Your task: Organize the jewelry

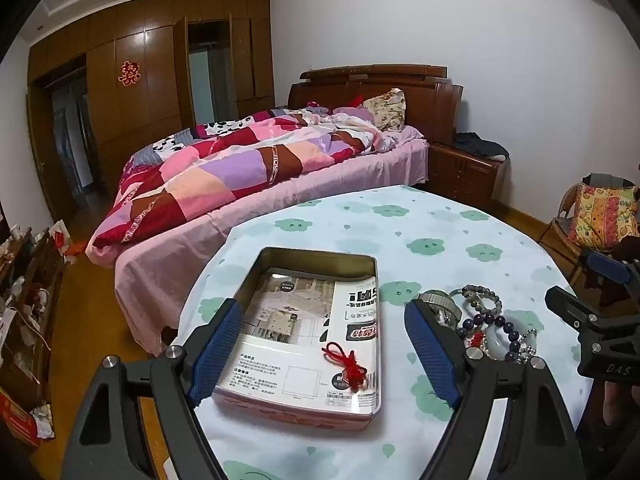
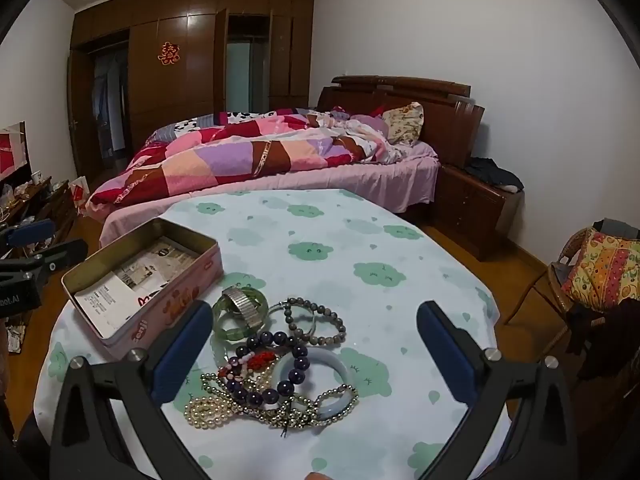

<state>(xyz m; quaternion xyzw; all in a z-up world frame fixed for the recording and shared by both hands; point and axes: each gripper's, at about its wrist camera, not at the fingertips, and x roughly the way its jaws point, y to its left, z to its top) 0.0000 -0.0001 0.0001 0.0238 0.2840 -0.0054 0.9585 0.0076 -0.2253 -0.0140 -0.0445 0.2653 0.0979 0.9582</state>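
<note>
My right claw (image 2: 314, 356), spread wide and empty, hovers over the tangled heap of bead bracelets, pearls and bangles (image 2: 276, 364) right of the open pink rectangular tin (image 2: 176, 300) on the desk (image 2: 360, 240); my left claw (image 1: 326, 354), equally wide and empty, frames the tin, whose paper lining carries only a red knotted cord (image 1: 348, 364).

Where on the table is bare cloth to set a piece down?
Free: the far half of the tablecloth beyond the tin, and right of the jewelry pile. Crowded: between tin and pile, where the green bangle nearly touches the tin.

Left gripper (image 1: 324, 344) jaws spread wide, holding nothing; right gripper (image 2: 316, 348) likewise.
</note>
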